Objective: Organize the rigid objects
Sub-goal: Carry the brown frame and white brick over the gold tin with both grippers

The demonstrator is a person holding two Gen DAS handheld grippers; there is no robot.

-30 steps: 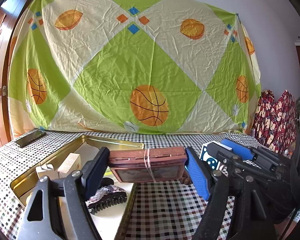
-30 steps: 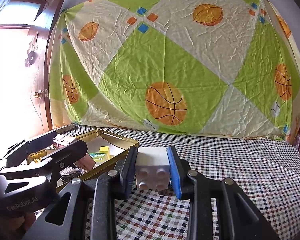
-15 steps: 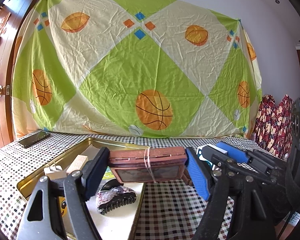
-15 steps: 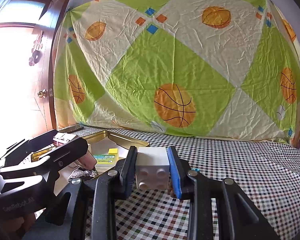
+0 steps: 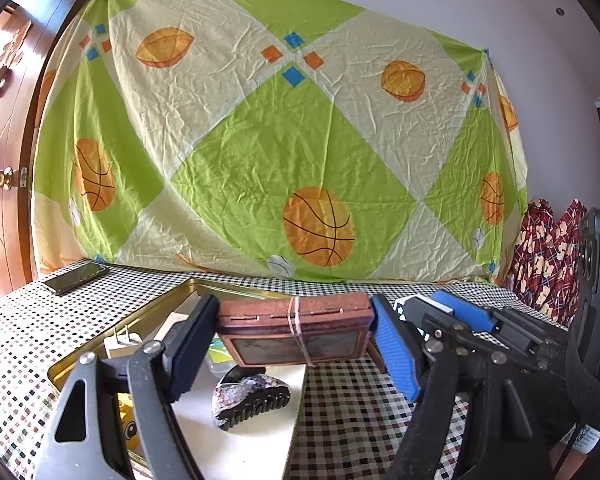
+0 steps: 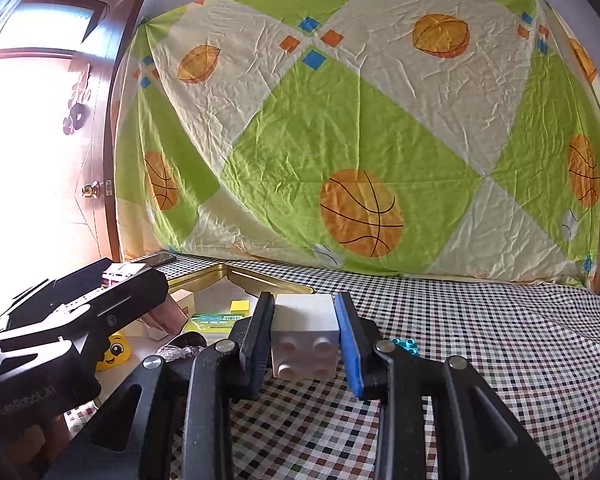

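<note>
The left tongs (image 5: 292, 344) clamp a flat brown rubber-banded case (image 5: 294, 330) above the gold metal tray (image 5: 172, 304); the right tongs (image 6: 304, 340) grip a white studded plastic block (image 6: 304, 338) over the checkered counter (image 6: 500, 340).

Both your wrist cams sit low and close over the checkered table (image 5: 340, 420), looking almost level toward the far basketball sheet (image 6: 360, 120). Left cam's nearer the gold tray (image 5: 172, 304); both views share tray, sheet and door.
</note>
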